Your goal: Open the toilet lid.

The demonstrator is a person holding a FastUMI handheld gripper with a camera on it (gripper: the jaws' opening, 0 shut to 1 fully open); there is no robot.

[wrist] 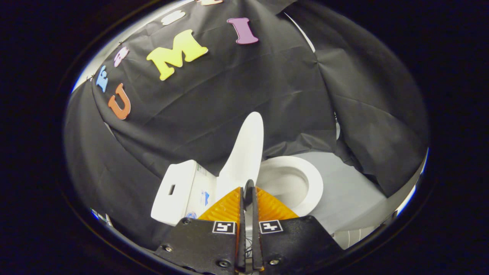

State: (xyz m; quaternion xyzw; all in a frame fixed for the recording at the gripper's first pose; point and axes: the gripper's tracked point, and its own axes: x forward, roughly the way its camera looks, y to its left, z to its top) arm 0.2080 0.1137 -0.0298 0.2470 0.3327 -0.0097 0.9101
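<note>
The white toilet stands ahead of me, and the whole scene looks tilted. Its lid (246, 149) is raised and stands nearly upright, leaning toward the tank (174, 191). The seat ring (313, 183) and the open bowl (286, 181) lie exposed beside the lid. My gripper (249, 187) is shut, its fingers pressed almost together with nothing visible between them. The fingertips overlap the lower part of the lid in the view. The lid's free end rises well beyond them.
Black cloth hangs behind and around the toilet on both sides. A pale grey floor (351, 191) spreads past the bowl. The tank has a small dark slot (171, 189) on its top.
</note>
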